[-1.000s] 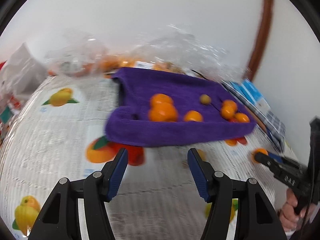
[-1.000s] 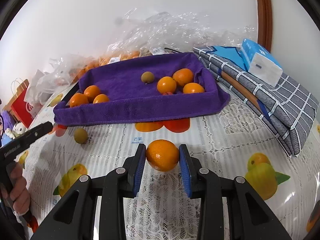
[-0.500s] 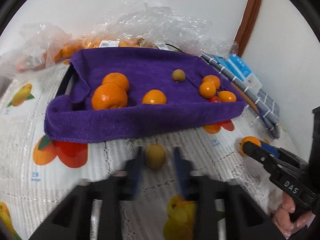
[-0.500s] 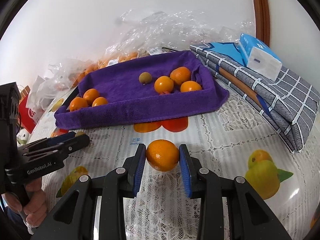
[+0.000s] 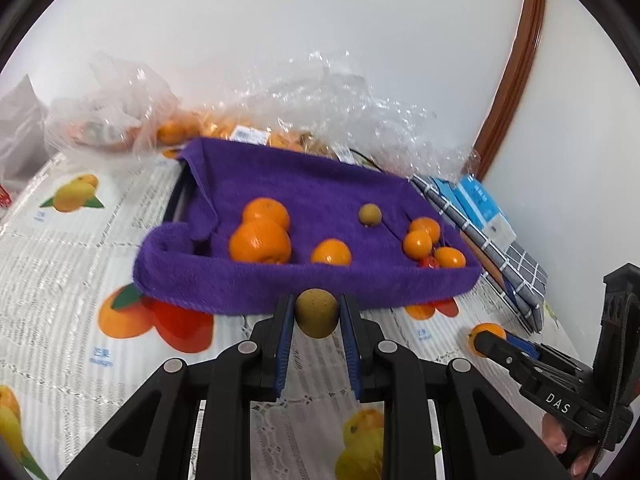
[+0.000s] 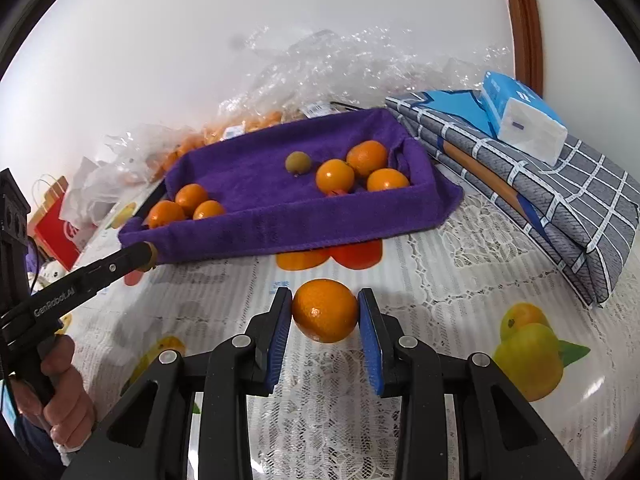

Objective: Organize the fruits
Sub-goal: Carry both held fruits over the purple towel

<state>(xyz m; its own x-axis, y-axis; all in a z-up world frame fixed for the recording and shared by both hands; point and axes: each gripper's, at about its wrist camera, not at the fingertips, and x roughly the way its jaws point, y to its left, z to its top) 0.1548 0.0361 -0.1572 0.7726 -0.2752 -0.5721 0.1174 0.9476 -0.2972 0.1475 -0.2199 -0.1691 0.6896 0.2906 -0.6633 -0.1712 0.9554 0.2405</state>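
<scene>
**Both grippers loaded, tray right ahead**

We've got the left gripper [image 5: 316,316] pinched on a small brownish-green round fruit [image 5: 316,313]; its blue pads touch the fruit on both sides, just in front of the near edge of the purple towel-lined tray [image 5: 256,292]; whether the fruit is lifted off the tablecloth we can't tell. The right gripper [image 6: 325,316] is clamped on a mandarin [image 6: 325,310], pads snug on either side, over the lace fruit-print tablecloth [image 6: 460,280] and a little short of the tray [image 6: 280,228].

In the tray from the right wrist view: three mandarins [image 6: 188,206] bunched at the left end; three more [image 6: 360,168] at the right end; one more brownish-green fruit [image 6: 298,162] just left of that right-hand bunch, toward the back.

Behind the tray there's crinkly clear plastic bags [image 6: 332,68] with more oranges inside; to the right a folded grey checked cloth [image 6: 560,208] with a blue-and-white tissue pack [image 6: 524,116] on top; a red paper bag [image 6: 56,224] sits far left.
</scene>
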